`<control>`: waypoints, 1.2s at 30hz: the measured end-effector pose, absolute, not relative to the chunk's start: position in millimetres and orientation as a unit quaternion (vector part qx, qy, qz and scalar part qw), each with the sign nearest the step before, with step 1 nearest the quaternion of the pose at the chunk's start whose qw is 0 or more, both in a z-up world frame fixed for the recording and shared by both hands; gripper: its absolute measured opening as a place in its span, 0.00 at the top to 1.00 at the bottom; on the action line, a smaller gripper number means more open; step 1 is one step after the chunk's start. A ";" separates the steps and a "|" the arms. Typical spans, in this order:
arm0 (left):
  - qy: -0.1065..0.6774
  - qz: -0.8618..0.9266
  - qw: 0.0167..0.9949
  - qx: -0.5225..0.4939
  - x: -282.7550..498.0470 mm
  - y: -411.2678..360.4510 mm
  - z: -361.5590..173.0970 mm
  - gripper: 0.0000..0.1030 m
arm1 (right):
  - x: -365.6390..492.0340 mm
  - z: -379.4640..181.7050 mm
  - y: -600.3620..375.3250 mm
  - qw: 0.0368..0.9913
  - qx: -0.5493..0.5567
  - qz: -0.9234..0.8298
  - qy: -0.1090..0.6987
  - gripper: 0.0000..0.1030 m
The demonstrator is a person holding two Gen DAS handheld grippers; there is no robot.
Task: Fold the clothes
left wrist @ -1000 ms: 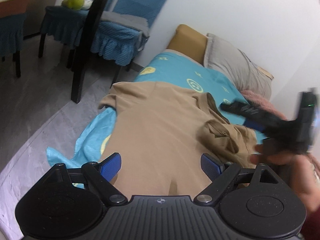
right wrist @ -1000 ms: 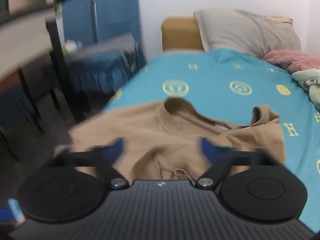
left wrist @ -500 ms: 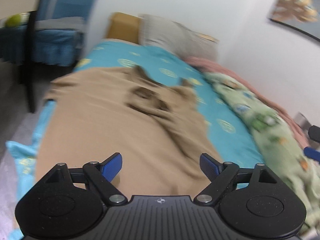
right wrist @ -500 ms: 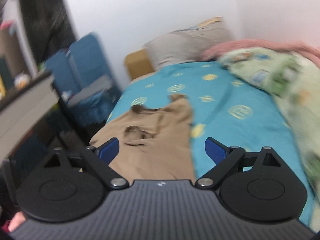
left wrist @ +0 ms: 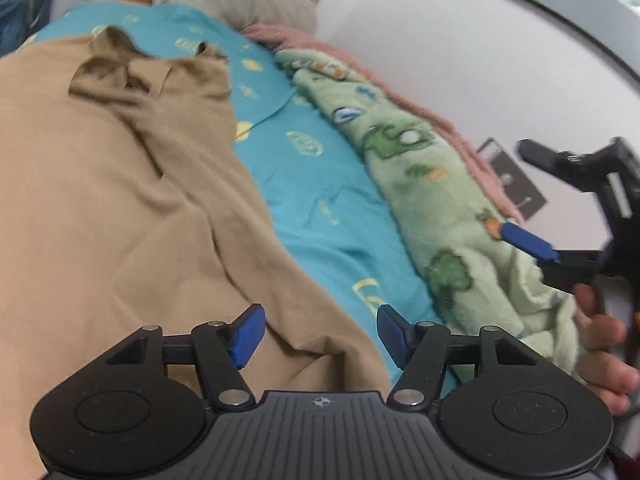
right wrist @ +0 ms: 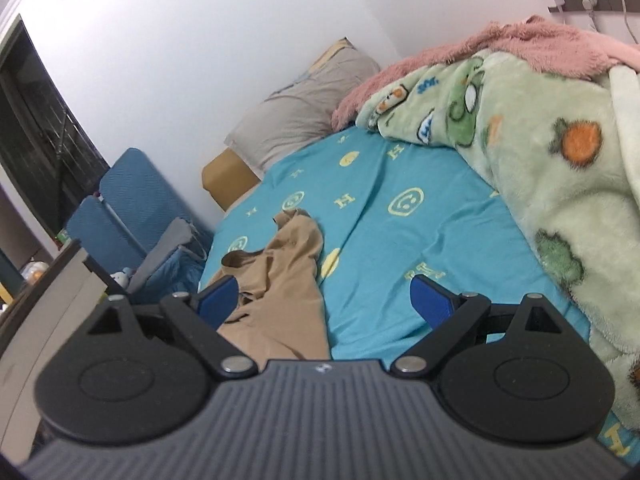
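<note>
A tan shirt (left wrist: 120,184) lies spread on the turquoise bedsheet (left wrist: 312,184), collar toward the pillow, its right side rumpled. My left gripper (left wrist: 320,332) is open and empty, just above the shirt's near right edge. The shirt also shows in the right wrist view (right wrist: 280,280). My right gripper (right wrist: 324,300) is open and empty, held above the sheet to the right of the shirt. It also shows at the right edge of the left wrist view (left wrist: 560,216), over the green blanket.
A green patterned blanket (right wrist: 540,152) and a pink fleece (right wrist: 500,44) are heaped along the wall side of the bed. A grey pillow (right wrist: 304,108) lies at the head. Blue chairs (right wrist: 132,208) and a table edge (right wrist: 48,304) stand beside the bed.
Both grippers have swung right, away from the shirt's collar toward its near right edge and the blanket. The right gripper has pulled back to the far right. Both stay open.
</note>
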State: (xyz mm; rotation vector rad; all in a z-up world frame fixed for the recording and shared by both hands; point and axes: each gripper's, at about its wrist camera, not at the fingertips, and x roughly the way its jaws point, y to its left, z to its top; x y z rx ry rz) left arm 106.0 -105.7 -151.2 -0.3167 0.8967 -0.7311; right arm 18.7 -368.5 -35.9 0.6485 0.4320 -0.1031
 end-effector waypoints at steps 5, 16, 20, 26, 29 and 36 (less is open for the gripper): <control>0.474 -0.378 0.767 -0.211 116.6 -109.4 -177.2 0.38 | 19.9 -42.6 -364.7 0.918 0.324 -0.035 0.227 0.09; 0.498 -0.398 0.735 -0.229 115.4 -125.4 -187.5 0.84 | 34.1 -55.6 -352.9 0.912 0.312 -0.032 0.263 0.09; 0.489 -0.402 0.735 -0.242 114.6 -113.5 -172.2 0.94 | 35.5 -57.7 -350.7 0.912 0.308 -0.036 0.270 0.09; 0.485 -0.387 0.737 -0.267 112.1 -88.9 -151.1 0.96 | 35.8 -61.1 -357.0 0.904 0.324 -0.040 0.275 0.09; 0.480 -0.380 0.732 -0.298 112.6 -70.1 -141.9 0.97 | 36.1 -62.6 -358.4 0.902 0.327 -0.041 0.278 0.09; 0.464 -0.345 0.749 -0.324 115.4 -26.7 -124.4 0.98 | 38.1 -65.4 -359.7 0.897 0.333 -0.043 0.287 0.09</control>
